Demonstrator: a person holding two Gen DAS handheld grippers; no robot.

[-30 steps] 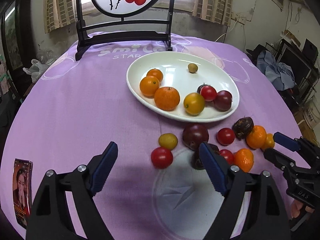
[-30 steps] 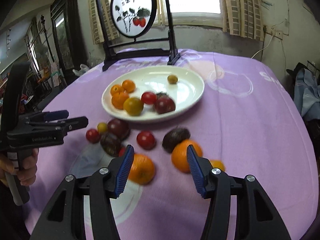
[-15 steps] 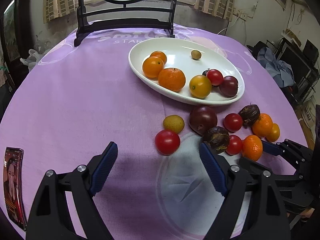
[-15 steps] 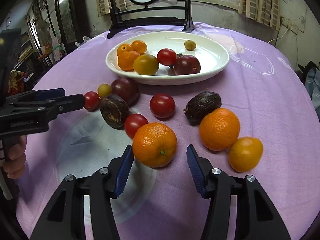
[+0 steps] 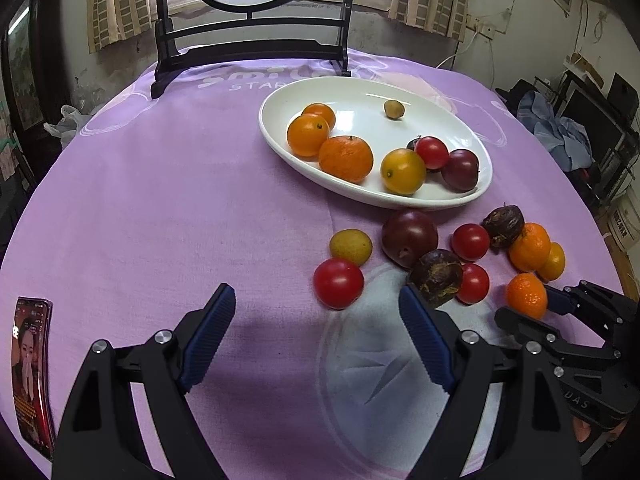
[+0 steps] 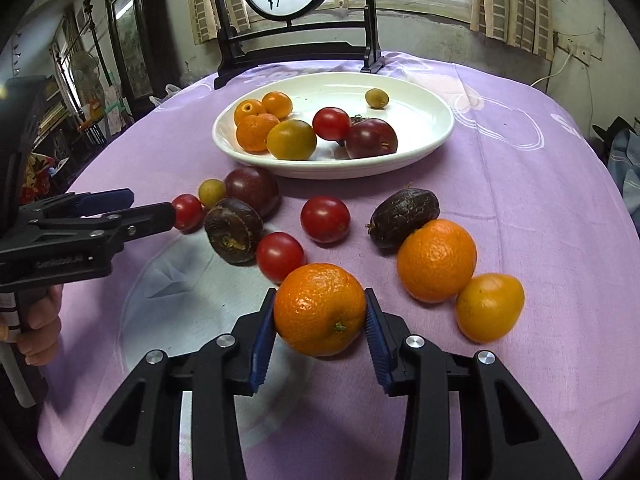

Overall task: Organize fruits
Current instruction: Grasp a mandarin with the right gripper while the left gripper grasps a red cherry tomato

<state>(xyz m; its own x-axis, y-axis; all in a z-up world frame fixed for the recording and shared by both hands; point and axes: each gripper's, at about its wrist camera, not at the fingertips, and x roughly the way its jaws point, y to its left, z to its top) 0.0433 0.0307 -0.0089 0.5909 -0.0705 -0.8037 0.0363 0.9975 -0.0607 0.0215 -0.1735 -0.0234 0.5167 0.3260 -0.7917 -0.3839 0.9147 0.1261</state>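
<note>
— Count on the white plate [image 6: 436, 136]?
— Eight fruits, three of them oranges [image 6: 256, 132].
— And on the purple cloth [image 6: 520, 208]?
— Ten loose: three red tomatoes [image 6: 325, 219], two wrinkled dark fruits [image 6: 234, 230], two oranges.

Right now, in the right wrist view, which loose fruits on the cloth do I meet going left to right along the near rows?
Wrinkled dark fruit → red tomato → mandarin between the right hand-held gripper pads → larger mandarin → yellow-orange fruit.
</note>
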